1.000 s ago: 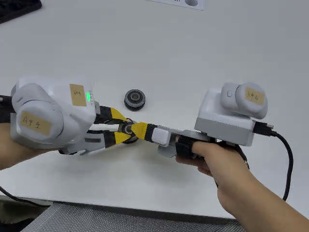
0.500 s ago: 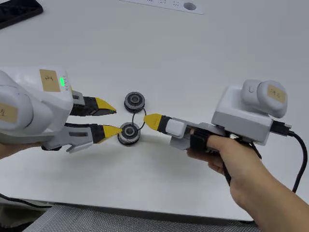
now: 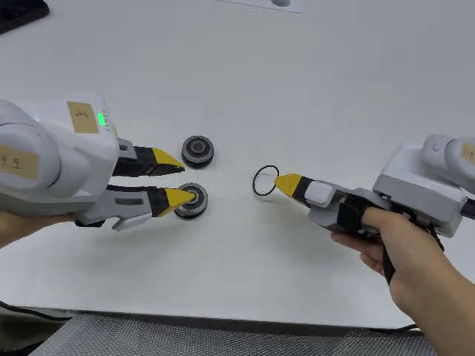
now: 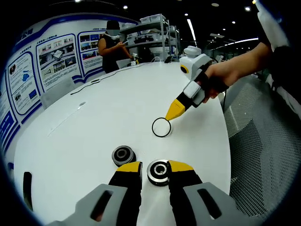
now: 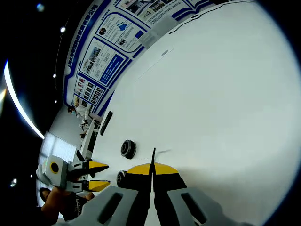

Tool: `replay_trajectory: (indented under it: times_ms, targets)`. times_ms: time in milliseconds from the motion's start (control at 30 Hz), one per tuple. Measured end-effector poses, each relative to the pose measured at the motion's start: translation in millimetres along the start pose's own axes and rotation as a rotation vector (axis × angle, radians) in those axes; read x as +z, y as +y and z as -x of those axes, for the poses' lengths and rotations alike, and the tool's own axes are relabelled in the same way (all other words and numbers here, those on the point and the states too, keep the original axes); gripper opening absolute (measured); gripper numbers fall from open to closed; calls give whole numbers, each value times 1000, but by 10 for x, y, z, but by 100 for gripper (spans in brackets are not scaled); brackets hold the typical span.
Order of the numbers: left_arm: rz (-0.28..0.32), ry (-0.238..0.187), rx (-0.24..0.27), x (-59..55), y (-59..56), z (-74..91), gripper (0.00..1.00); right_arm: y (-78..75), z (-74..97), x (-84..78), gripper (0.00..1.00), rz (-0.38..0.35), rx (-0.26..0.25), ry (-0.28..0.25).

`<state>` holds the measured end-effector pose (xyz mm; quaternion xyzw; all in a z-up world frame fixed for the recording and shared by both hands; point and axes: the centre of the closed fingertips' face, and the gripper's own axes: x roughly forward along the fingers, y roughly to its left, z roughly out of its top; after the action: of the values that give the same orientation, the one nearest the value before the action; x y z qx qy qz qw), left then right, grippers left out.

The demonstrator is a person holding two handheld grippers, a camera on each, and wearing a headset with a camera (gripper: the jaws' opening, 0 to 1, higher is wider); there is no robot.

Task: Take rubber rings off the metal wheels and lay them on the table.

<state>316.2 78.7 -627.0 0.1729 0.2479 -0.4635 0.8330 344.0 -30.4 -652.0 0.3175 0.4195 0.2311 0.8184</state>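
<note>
A thin black rubber ring [image 3: 265, 181] hangs from the yellow tips of my right gripper [image 3: 284, 182], which is shut on it just over the white table [image 3: 312, 89]. The right gripper view catches the ring [image 5: 153, 157] edge-on above the shut tips [image 5: 151, 168]. My left gripper [image 3: 182, 178] is open, its lower tip next to a metal wheel [image 3: 192, 200] lying flat. In its own view that wheel [image 4: 159, 172] sits between the open tips [image 4: 156, 167]. A second wheel [image 3: 197, 150] lies just beyond.
A black object [image 3: 18, 11] lies at the table's far left corner. A white plate with a hole [image 3: 274, 4] sits at the far edge. The table's front edge runs close below the grippers. People stand in the background beyond the table [image 4: 113, 42].
My right gripper has pulled the ring off the near wheel and carried it to the right. The left gripper opened and let go of that wheel, which now lies on the table.
</note>
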Motion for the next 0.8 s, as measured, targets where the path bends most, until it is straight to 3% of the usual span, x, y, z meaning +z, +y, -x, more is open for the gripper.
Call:
replay_trajectory:
  times_ms: [400, 600, 800]
  targets:
    - [14, 10, 6, -65, 12, -31, 22, -247, 110, -12, 2, -39, -124, -6]
    - [15, 14, -3, -82, -8, -61, 22, -294, 154, 6, 2, -19, -155, -11]
    - [8, 22, -9, -95, -29, -63, 22, -300, 222, 69, 9, 23, -174, -24]
